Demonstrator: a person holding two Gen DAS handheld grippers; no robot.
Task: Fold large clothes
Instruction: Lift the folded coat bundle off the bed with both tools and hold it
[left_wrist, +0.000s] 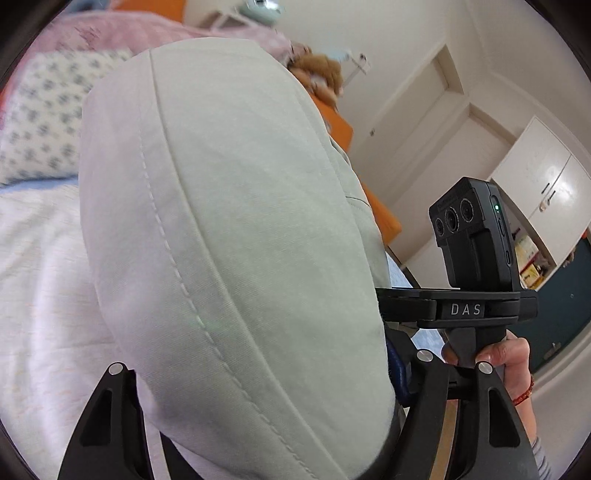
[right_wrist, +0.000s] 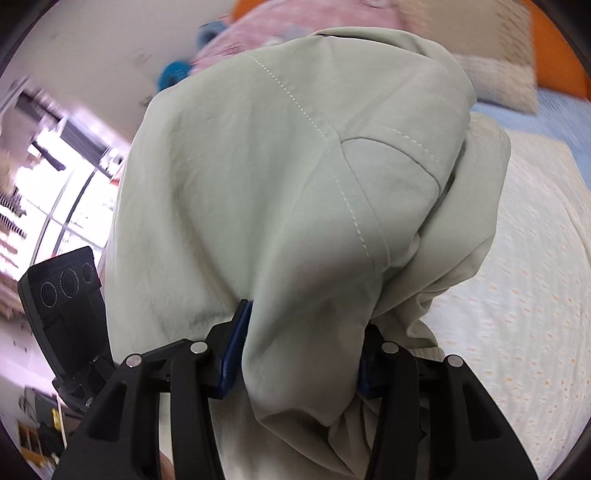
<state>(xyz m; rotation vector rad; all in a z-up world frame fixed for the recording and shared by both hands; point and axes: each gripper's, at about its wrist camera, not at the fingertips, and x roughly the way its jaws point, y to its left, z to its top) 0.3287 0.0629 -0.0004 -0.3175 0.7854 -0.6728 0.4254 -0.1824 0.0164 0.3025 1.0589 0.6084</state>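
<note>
A large pale green garment (left_wrist: 229, 221) with white stitched seams hangs bunched in front of both cameras, lifted off the bed. My left gripper (left_wrist: 258, 387) has a thick fold of it between its jaws, which are closing in on the cloth and hold it; the fingertips are hidden under the fabric. My right gripper (right_wrist: 299, 354) is shut on another bunch of the garment (right_wrist: 280, 192), its blue pads (right_wrist: 234, 350) pressing the cloth from both sides. In the left wrist view, the right gripper's black body (left_wrist: 472, 258) stands close at the right, with a hand (left_wrist: 509, 358) on its handle.
Below lies a bed with a cream quilt (right_wrist: 517, 295) and a light blue sheet (right_wrist: 554, 107). Pillows (left_wrist: 40, 118), a pink blanket (left_wrist: 122, 37) and a brown plush toy (left_wrist: 321, 70) sit by the orange headboard (left_wrist: 340, 129). White doors (left_wrist: 417, 103) and a cupboard (left_wrist: 543, 177) stand to the right.
</note>
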